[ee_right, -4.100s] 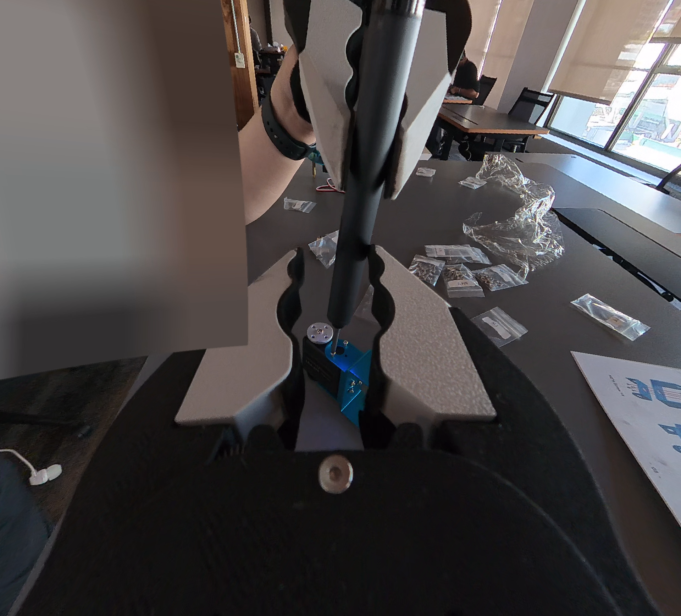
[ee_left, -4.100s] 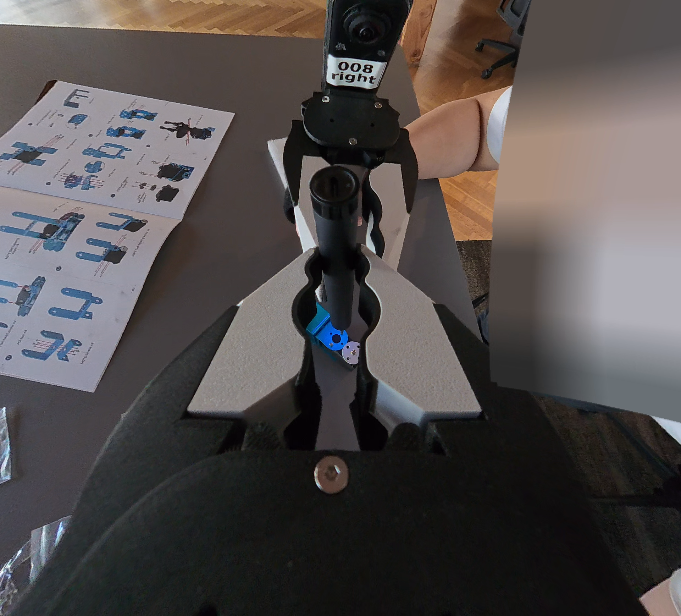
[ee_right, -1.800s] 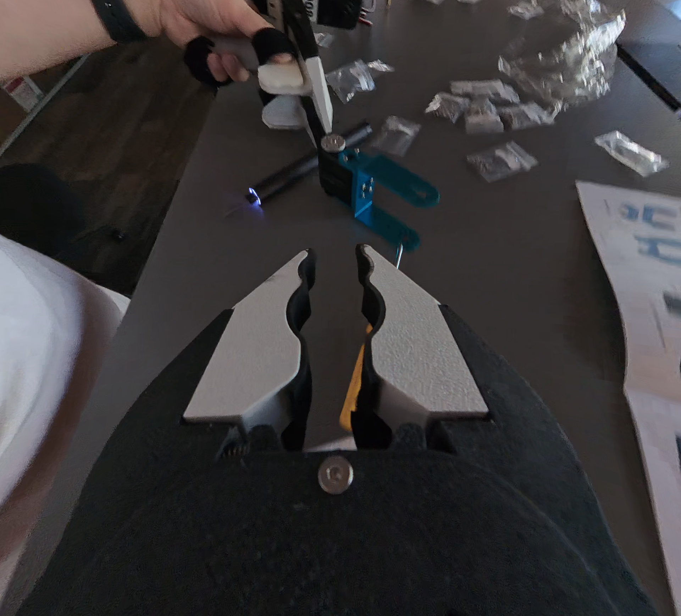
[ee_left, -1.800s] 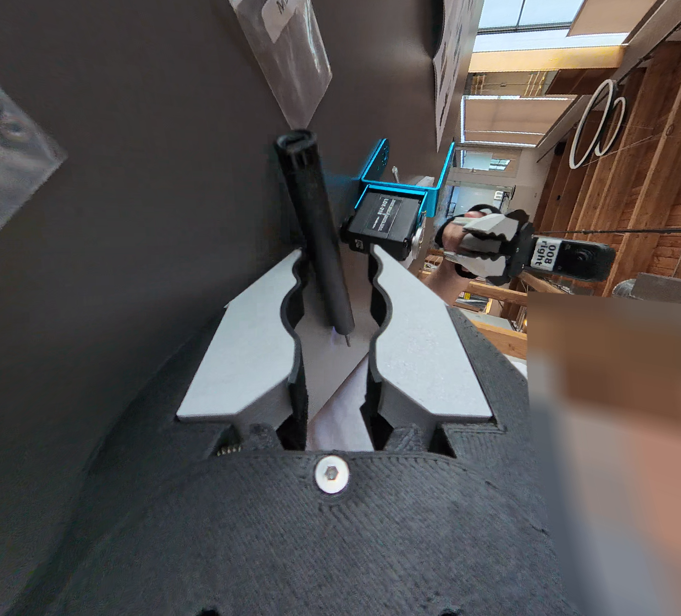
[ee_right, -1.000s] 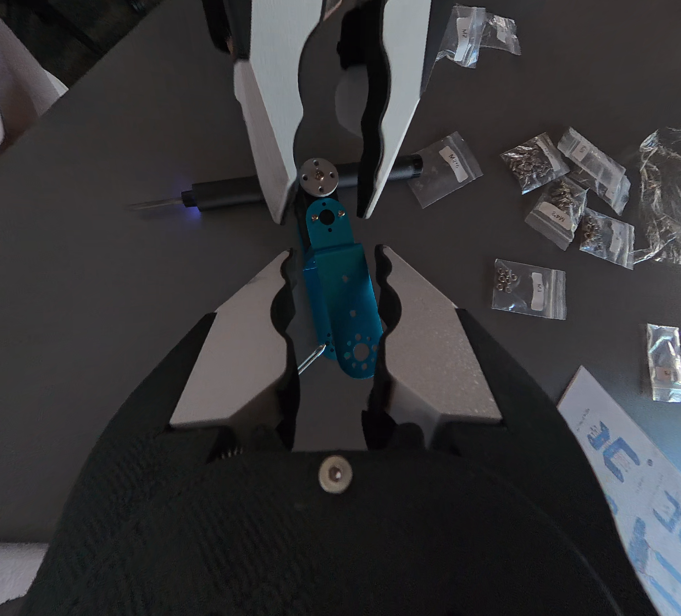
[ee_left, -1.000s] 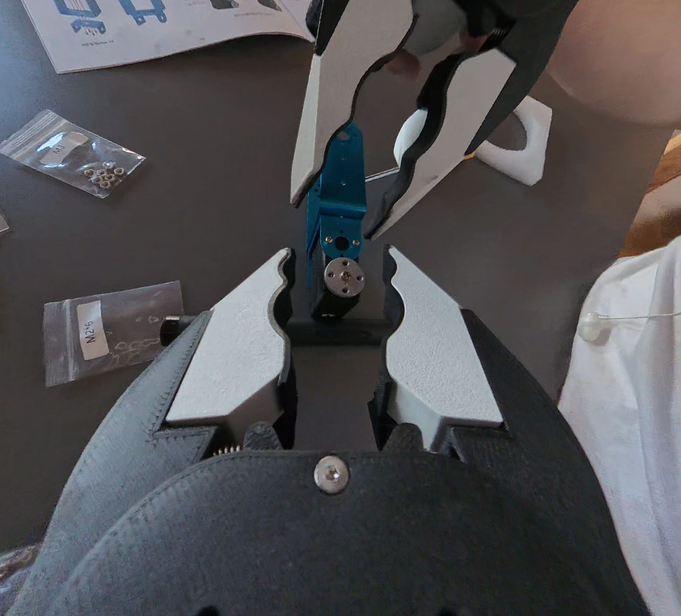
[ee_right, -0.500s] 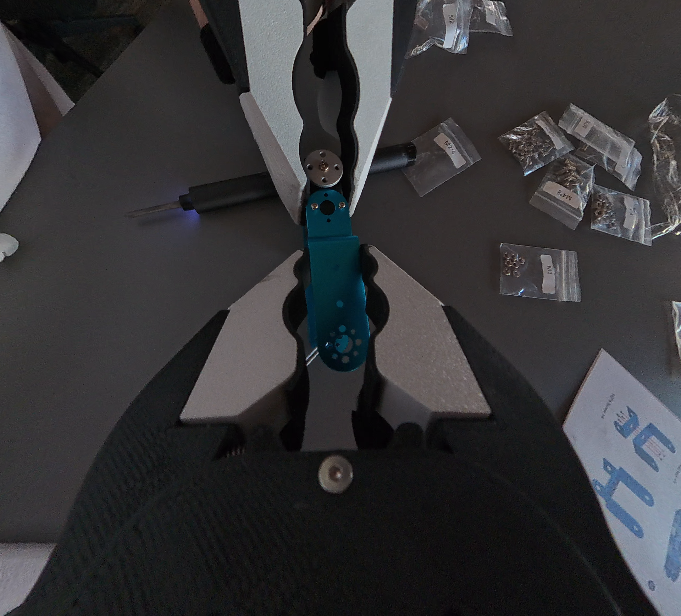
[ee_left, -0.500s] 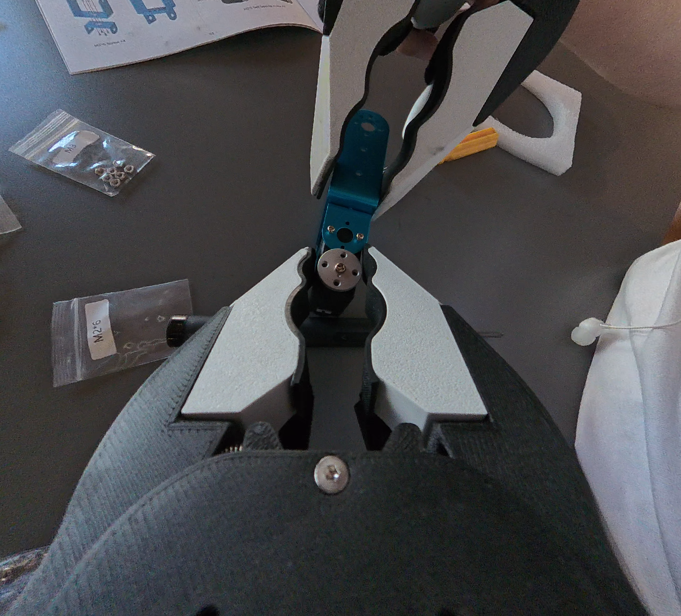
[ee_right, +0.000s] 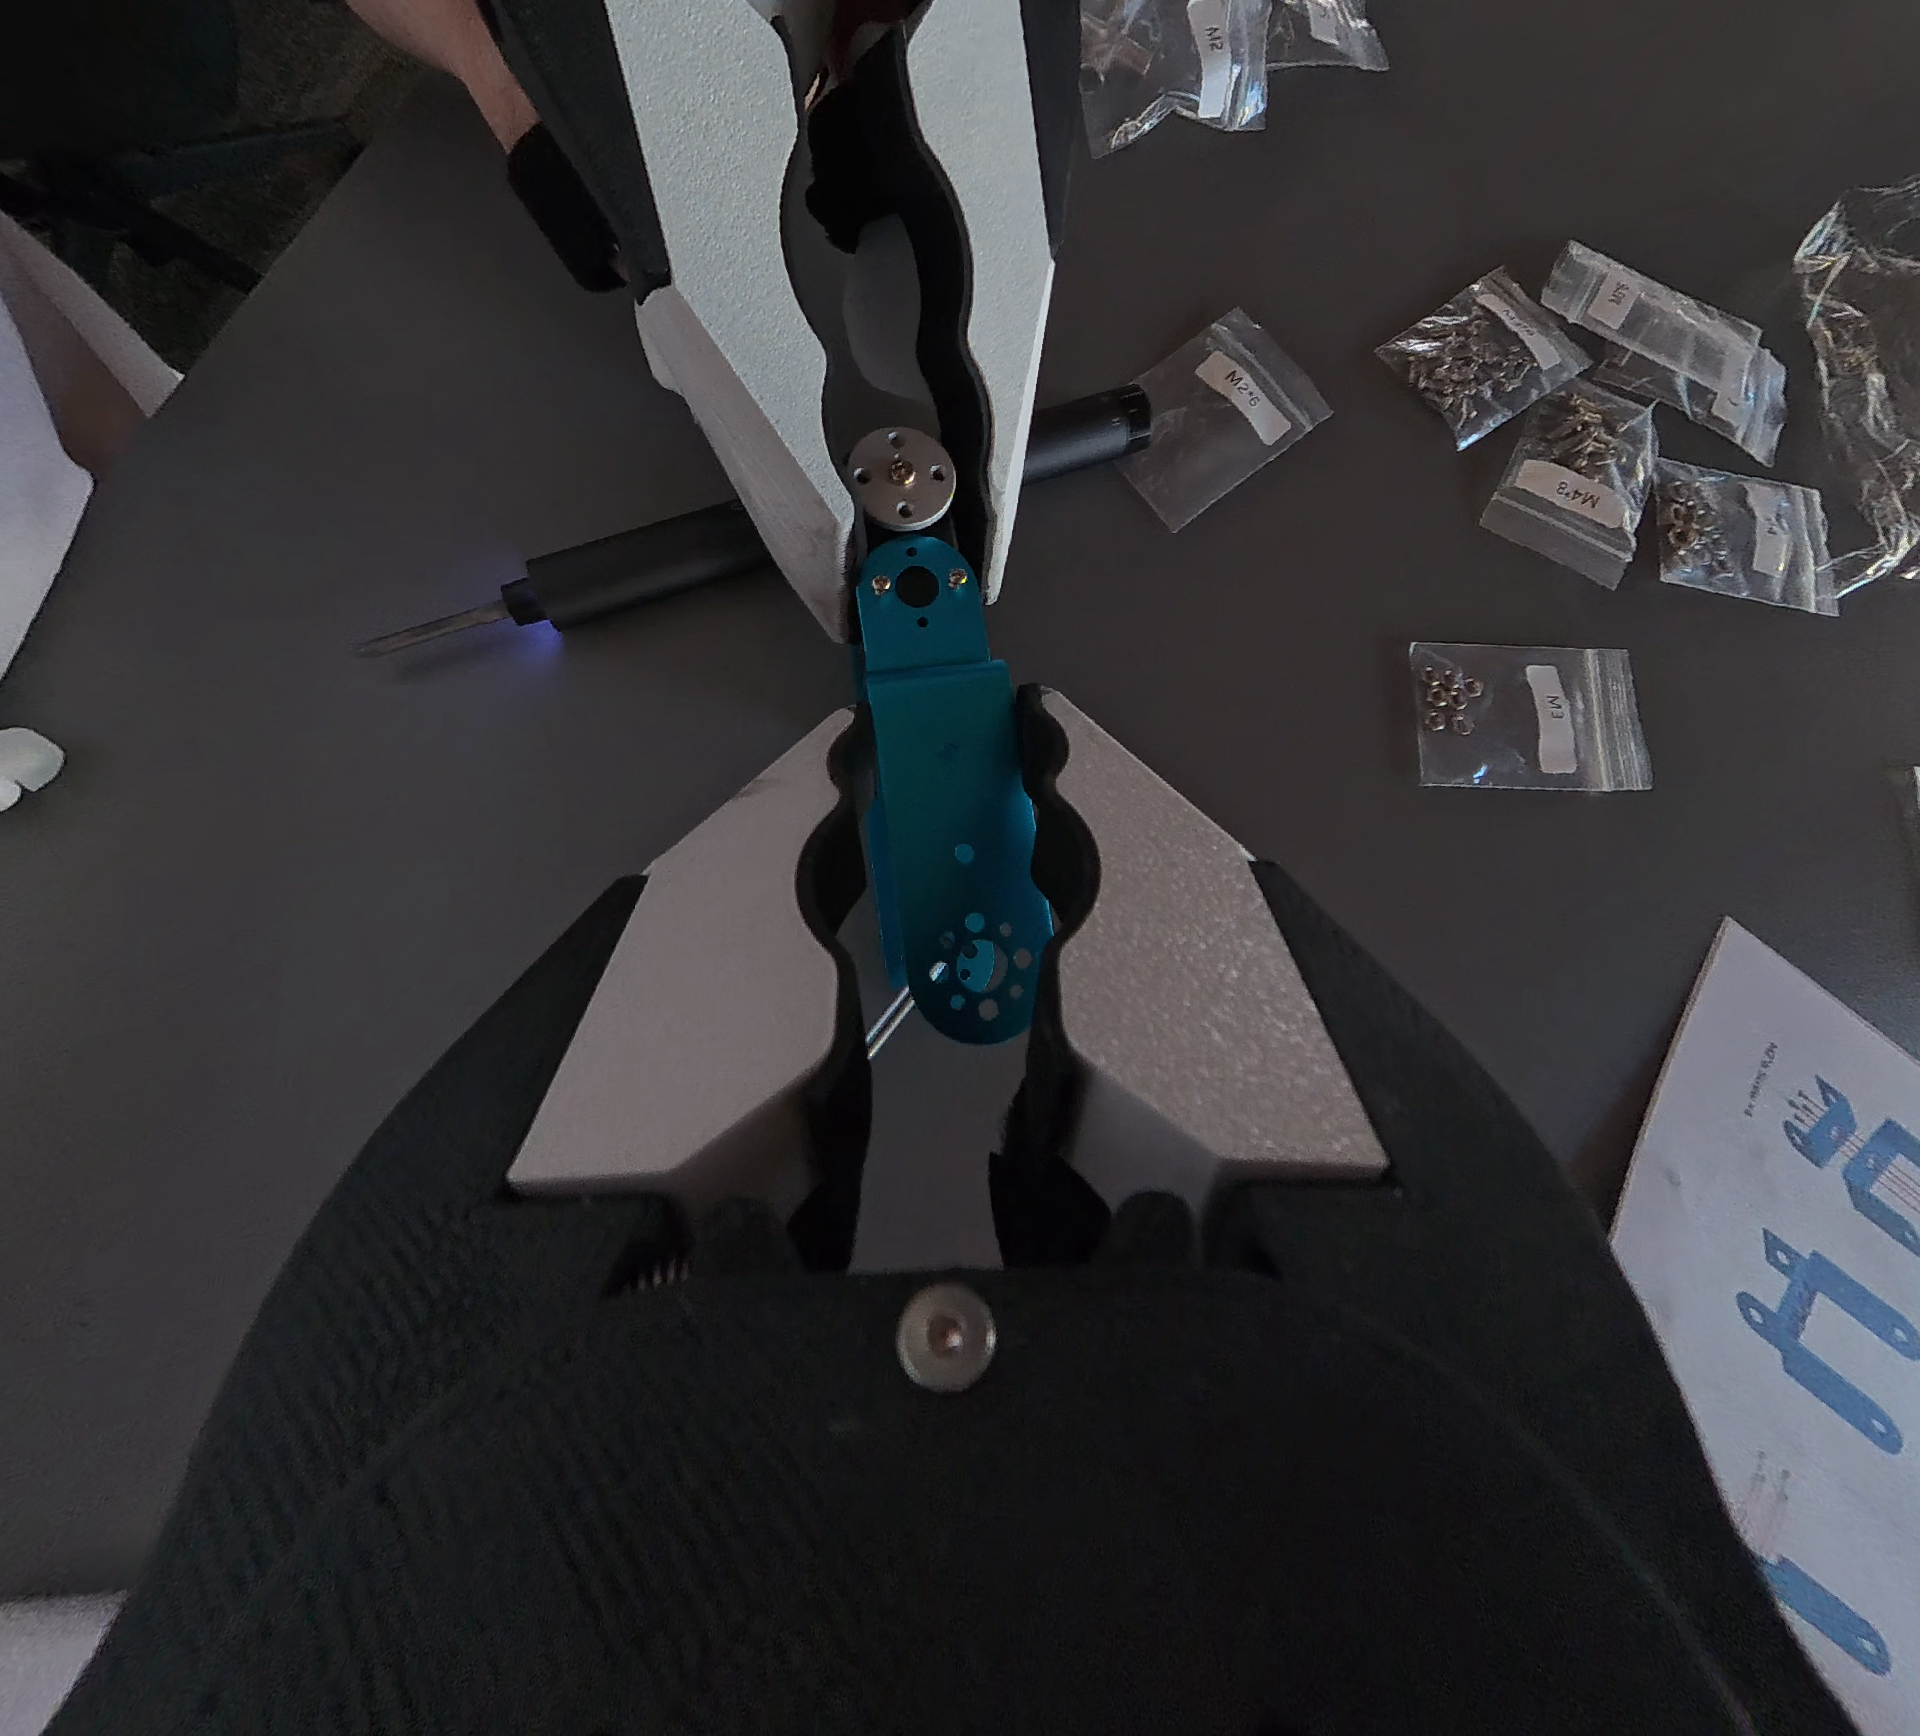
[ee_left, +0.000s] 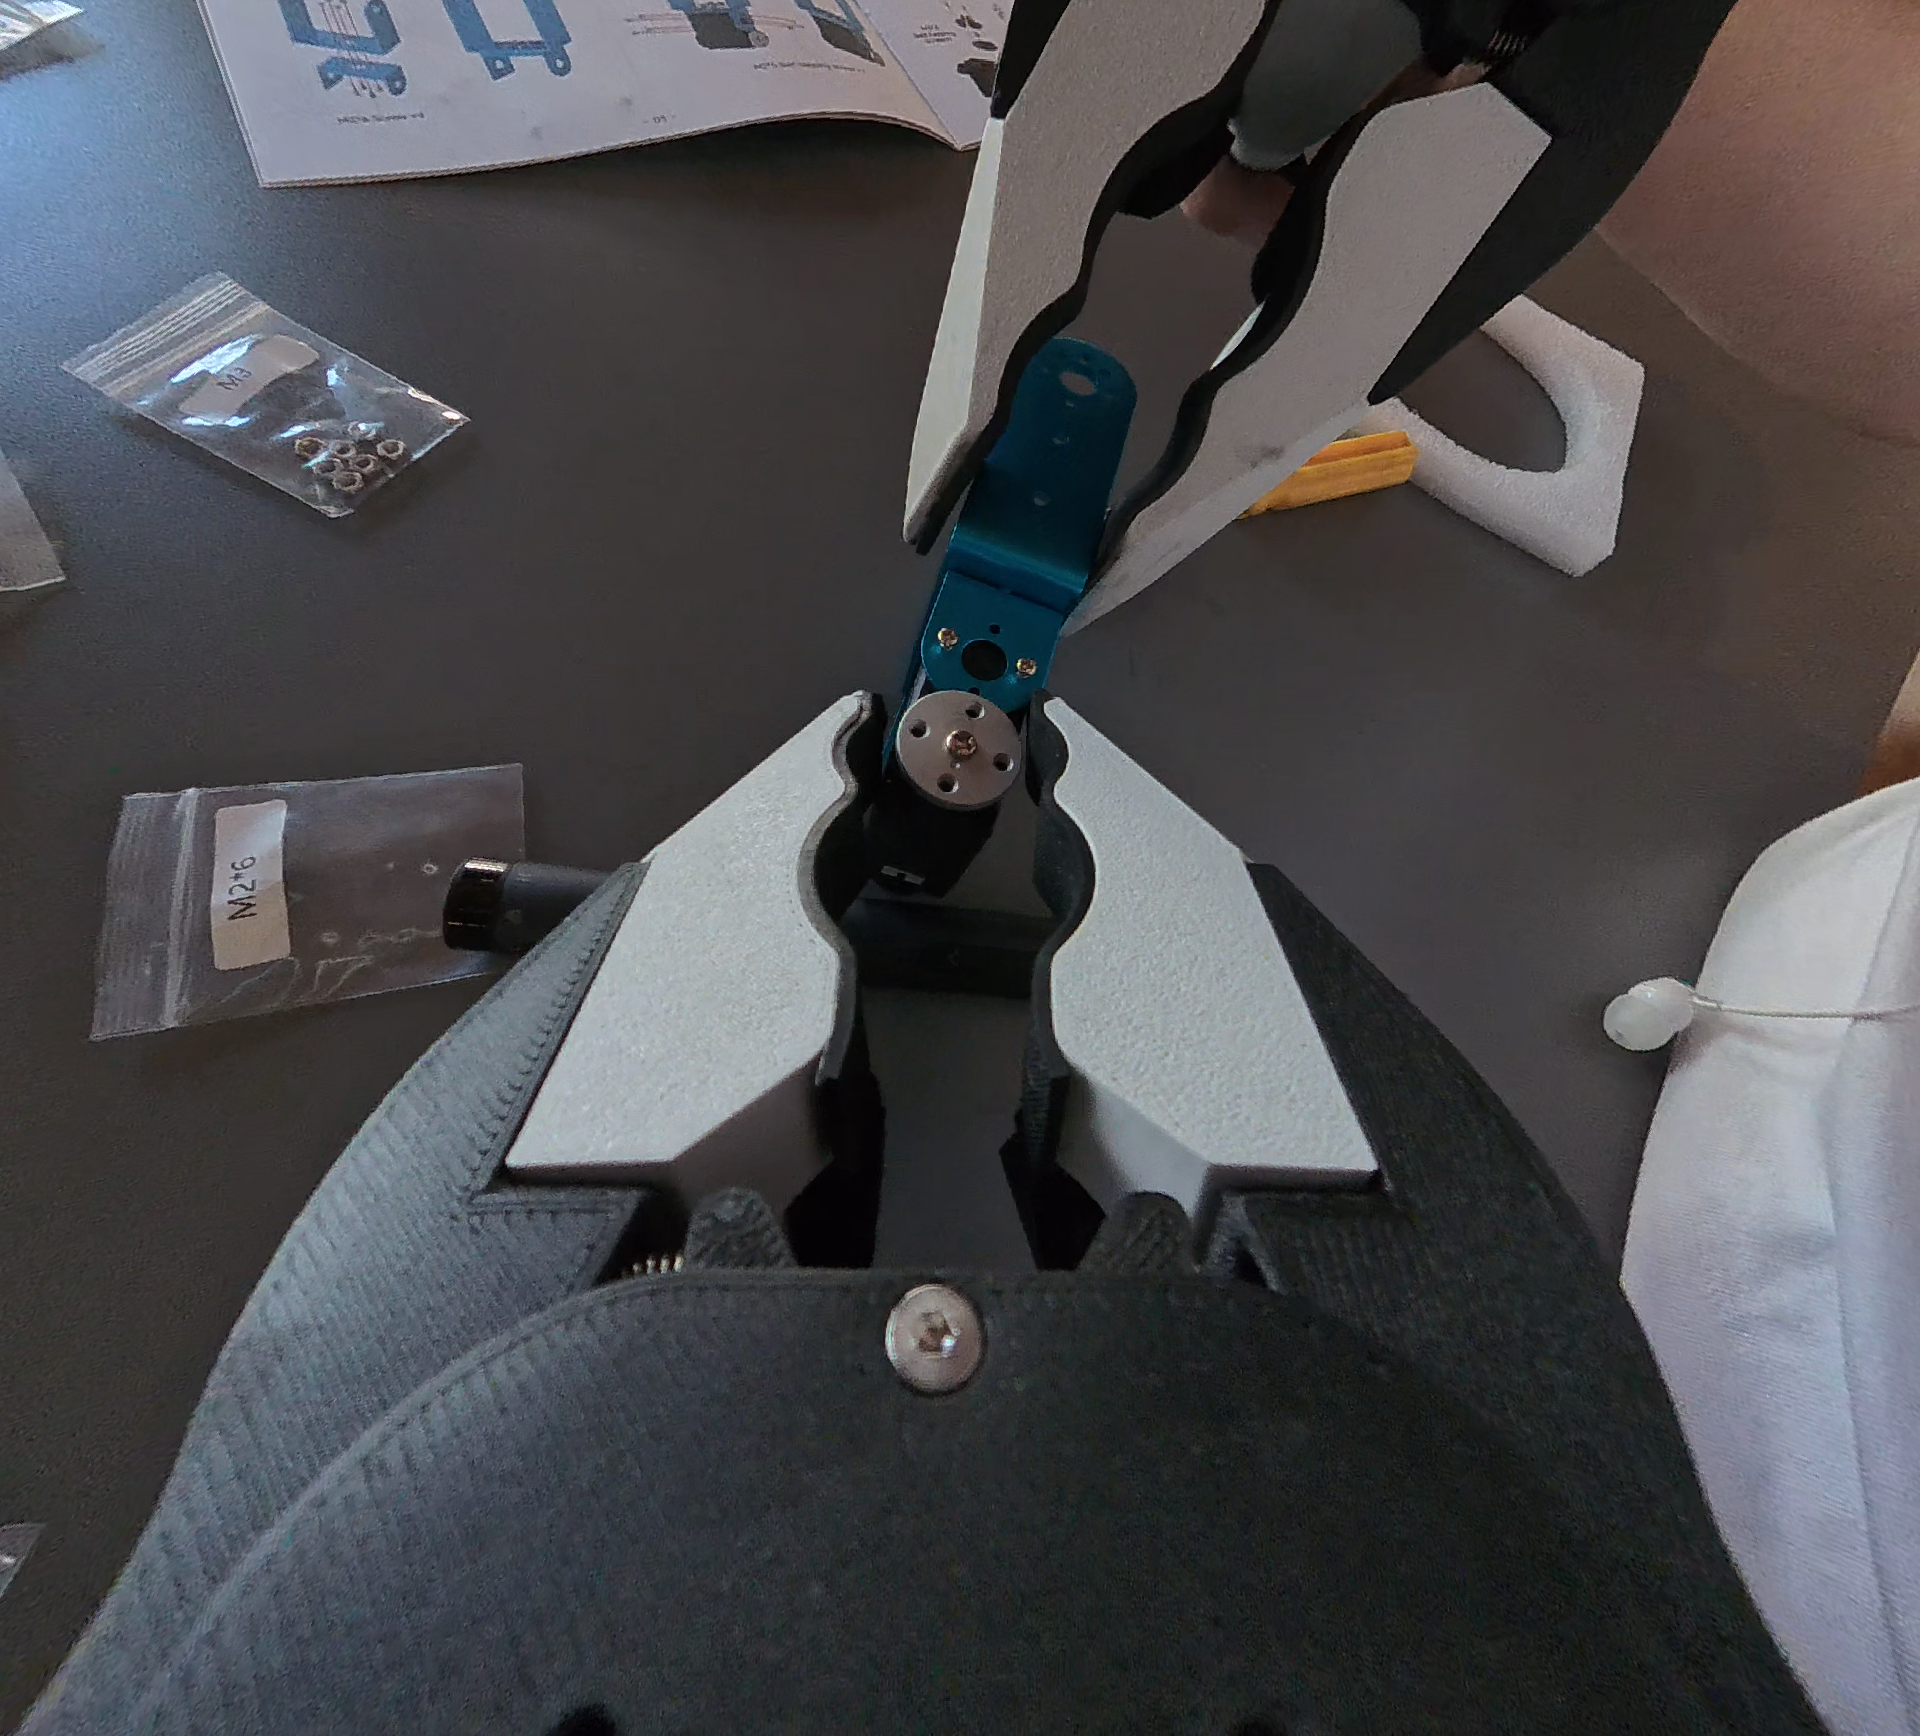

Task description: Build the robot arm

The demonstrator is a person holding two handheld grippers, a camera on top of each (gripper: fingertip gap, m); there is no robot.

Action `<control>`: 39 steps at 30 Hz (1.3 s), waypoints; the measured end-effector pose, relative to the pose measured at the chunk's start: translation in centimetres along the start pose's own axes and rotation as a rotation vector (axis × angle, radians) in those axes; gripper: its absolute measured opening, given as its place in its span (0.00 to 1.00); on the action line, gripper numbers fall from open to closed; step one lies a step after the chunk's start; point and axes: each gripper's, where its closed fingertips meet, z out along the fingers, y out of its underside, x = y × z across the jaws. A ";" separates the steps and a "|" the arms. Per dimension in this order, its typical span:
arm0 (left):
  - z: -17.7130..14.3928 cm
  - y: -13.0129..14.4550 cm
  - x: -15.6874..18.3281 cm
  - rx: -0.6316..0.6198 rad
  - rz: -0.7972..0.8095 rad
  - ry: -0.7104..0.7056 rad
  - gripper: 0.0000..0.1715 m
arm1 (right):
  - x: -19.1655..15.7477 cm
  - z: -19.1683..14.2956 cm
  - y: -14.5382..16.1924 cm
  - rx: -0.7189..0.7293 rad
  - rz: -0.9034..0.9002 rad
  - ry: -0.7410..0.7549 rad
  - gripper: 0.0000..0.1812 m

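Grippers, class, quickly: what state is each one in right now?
Left gripper: shut on the black servo with the silver disc.
Right gripper: shut on the blue bracket fixed to that servo.

We see a dark grey matte bench (ee_left: 644, 606) filling both views. Daylight falls brighter across it in the left wrist view and dimmer in the right wrist view, where a strip of dark floor (ee_right: 208, 159) shows past the bench's edge.

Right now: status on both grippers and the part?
Left gripper shut on black servo. Right gripper shut on blue bracket. Screwdriver lies on table, beneath.
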 end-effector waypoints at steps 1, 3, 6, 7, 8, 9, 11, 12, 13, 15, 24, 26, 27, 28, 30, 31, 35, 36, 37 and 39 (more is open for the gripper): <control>0.0 0.0 0.0 0.000 0.000 0.003 0.16 | 0.0 0.0 0.0 0.007 0.001 -0.001 0.16; 0.0 0.0 0.2 -0.004 0.009 0.038 0.15 | -0.1 -0.1 -0.1 0.025 -0.004 -0.009 0.16; -0.2 -0.2 0.5 0.000 -0.016 0.098 0.16 | 1.0 -2.6 -0.2 0.065 0.063 0.061 0.24; -0.5 -0.6 0.5 0.020 -0.026 0.106 0.19 | 1.2 -4.4 0.2 0.061 0.112 0.088 0.24; -0.8 -1.0 0.5 0.037 -0.034 0.112 0.21 | 1.3 -6.5 0.8 0.050 0.173 0.126 0.23; -1.2 -1.3 0.6 0.048 -0.036 0.114 0.21 | 1.3 -8.7 1.9 0.026 0.255 0.177 0.20; -2.0 -1.8 0.1 0.063 -0.030 0.074 0.21 | 0.0 -12.7 5.4 -0.066 0.471 0.252 0.13; -2.5 -2.0 -0.1 0.072 -0.027 0.054 0.21 | -1.2 -14.1 7.3 -0.122 0.579 0.273 0.12; -3.0 -2.3 -0.1 0.081 -0.029 0.040 0.21 | -2.5 -15.2 9.1 -0.171 0.659 0.293 0.10; -3.7 -2.6 -0.2 0.088 -0.041 0.018 0.20 | -4.6 -15.7 12.1 -0.242 0.782 0.334 0.09; -5.4 -3.4 1.3 0.093 -0.030 -0.066 0.18 | -7.6 -13.2 16.5 -0.203 0.831 0.463 0.09; -5.7 -3.2 1.7 0.092 -0.035 -0.079 0.18 | -7.7 -13.0 16.8 -0.199 0.831 0.462 0.09; -5.8 -3.1 1.8 0.091 -0.041 -0.084 0.18 | -7.7 -13.1 16.9 -0.203 0.830 0.467 0.09; -6.0 -3.0 1.9 0.090 -0.048 -0.093 0.18 | -7.7 -13.2 17.1 -0.210 0.824 0.479 0.09; -6.5 -2.8 2.1 0.093 -0.058 -0.108 0.18 | -7.8 -13.3 17.1 -0.206 0.811 0.475 0.09; -6.8 -2.7 2.1 0.094 -0.064 -0.117 0.18 | -7.8 -13.4 16.7 -0.188 0.811 0.473 0.09; -7.8 -1.7 1.2 0.090 -0.126 -0.162 0.17 | -6.0 -12.3 10.7 0.014 0.776 0.420 0.08; -8.3 -1.5 0.7 0.096 -0.145 -0.176 0.17 | -5.4 -11.2 7.8 0.092 0.767 0.372 0.08; -8.8 -1.4 0.2 0.104 -0.158 -0.200 0.17 | -5.1 -9.8 4.6 0.161 0.759 0.304 0.08; -10.1 -1.6 -0.8 0.126 -0.173 -0.246 0.16 | -5.5 -6.1 -0.1 0.166 0.769 0.158 0.09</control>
